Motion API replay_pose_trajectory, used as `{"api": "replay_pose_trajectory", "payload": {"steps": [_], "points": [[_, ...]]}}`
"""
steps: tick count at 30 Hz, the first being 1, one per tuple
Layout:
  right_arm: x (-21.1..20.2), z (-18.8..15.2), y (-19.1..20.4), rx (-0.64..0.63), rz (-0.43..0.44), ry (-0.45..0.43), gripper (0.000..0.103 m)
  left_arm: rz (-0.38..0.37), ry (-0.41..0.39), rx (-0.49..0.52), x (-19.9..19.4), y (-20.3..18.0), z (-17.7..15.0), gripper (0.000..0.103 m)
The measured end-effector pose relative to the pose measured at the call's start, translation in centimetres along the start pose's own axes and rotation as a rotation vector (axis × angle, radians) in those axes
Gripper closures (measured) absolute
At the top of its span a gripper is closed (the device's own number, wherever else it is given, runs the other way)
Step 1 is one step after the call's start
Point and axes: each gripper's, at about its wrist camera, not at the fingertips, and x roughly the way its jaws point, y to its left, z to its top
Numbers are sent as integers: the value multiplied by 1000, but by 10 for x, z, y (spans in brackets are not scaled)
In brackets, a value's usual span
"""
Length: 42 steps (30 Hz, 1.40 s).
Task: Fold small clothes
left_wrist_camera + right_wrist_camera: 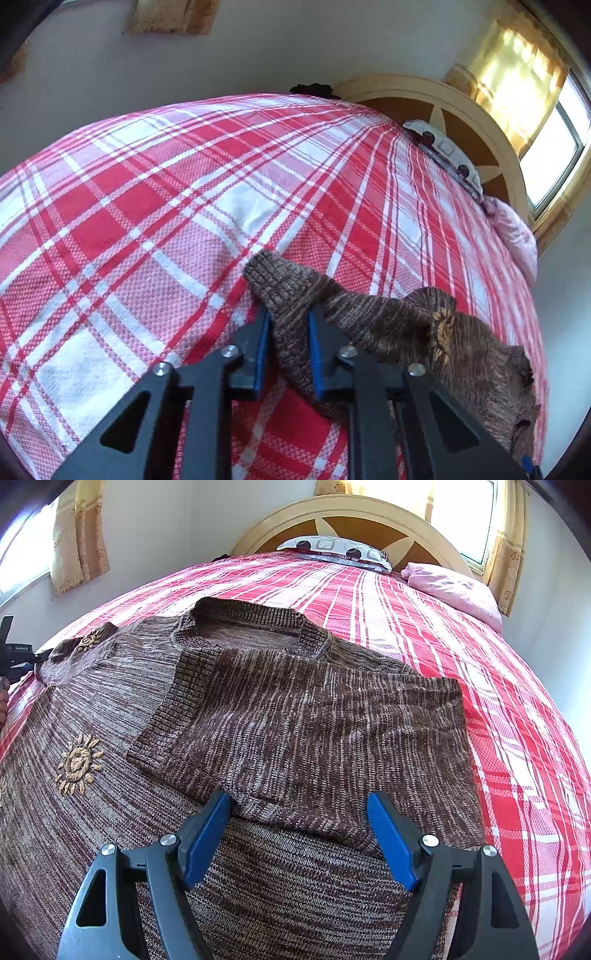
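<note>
A brown knitted sweater (280, 716) with embroidered sun motifs lies on the red plaid bedspread (517, 738). Its right sleeve is folded across the chest. In the left wrist view my left gripper (289, 314) is shut on the sweater's left sleeve cuff (280, 284) and holds it just above the bed; the sweater body (461, 350) trails to the right. My right gripper (299, 805) is open and empty, hovering over the sweater's lower body just below the folded sleeve. The left gripper (18, 657) shows at the far left edge of the right wrist view.
A patterned pillow (336, 550) and a pink pillow (454, 587) lie at the head of the bed by the curved headboard (351, 513). Curtained windows (472, 513) flank the bed. Bare bedspread (147, 221) stretches left of the sweater.
</note>
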Motion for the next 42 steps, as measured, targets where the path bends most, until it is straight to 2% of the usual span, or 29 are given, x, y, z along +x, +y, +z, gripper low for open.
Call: {"api": "replay_pose_trajectory", "payload": {"steps": [2, 3, 9, 10, 12, 21, 27, 33, 37, 42], "points": [[0, 0, 0, -1, 0, 0, 26, 4, -6, 7, -1, -1, -1, 83], [0, 0, 0, 0, 0, 0, 26, 19, -9, 14, -1, -3, -2, 77], [0, 0, -1, 0, 0, 0, 26, 98, -12, 77, 4, -17, -2, 73], [0, 0, -1, 0, 0, 0, 26, 104, -12, 91, 4, -19, -2, 74], [0, 0, -1, 0, 0, 0, 26, 91, -14, 103, 4, -19, -2, 88], [0, 0, -1, -1, 0, -1, 26, 93, -56, 137, -5, -25, -6, 90], [0, 0, -1, -1, -1, -1, 25, 106, -108, 203, -18, -39, -10, 90], [0, 0, -1, -1, -1, -1, 25, 105, -125, 203, -24, -45, -11, 91], [0, 0, -1, -1, 0, -1, 25, 82, -127, 190, -34, -52, -12, 91], [0, 0, -1, 0, 0, -2, 25, -15, -128, 186, -58, -79, -15, 91]]}}
